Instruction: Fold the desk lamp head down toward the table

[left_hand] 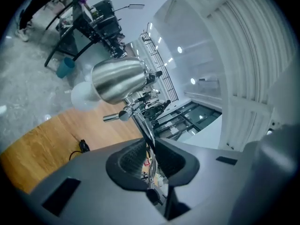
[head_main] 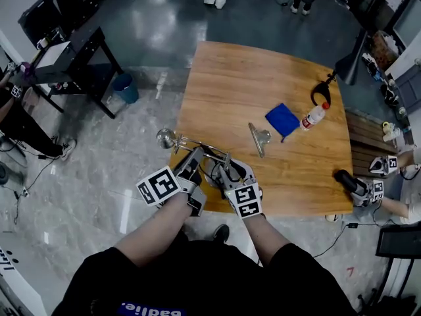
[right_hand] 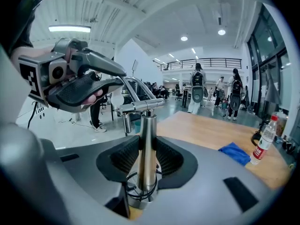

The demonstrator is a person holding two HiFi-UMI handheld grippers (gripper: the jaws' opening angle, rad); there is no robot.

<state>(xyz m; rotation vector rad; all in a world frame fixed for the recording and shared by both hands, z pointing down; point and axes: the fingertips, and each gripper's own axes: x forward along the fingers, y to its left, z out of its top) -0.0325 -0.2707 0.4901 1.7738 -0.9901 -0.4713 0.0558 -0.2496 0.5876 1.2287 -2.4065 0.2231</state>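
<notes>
lamp: at the near edge of the table, by the person; post upright, thin arm reaching left past the edge, chrome head at its far end, seemingly out over the floor
right gripper: clamped low on the post, jaws fairly wide around it; it looks to be the anchor
left gripper: pinched narrow on the arm, a little short of the joint behind the head
step: probably swinging arm and head down about the hinge at the top of the post
how: hold the post firm so the base neither tips nor slides off the edge; bring the arm down in a slow arc that follows the hinge, without twisting the thin rod; a grip nearer the head would likely give more leverage
risk: smooth chrome may slip in the pads; the base stands close to the edge
</notes>
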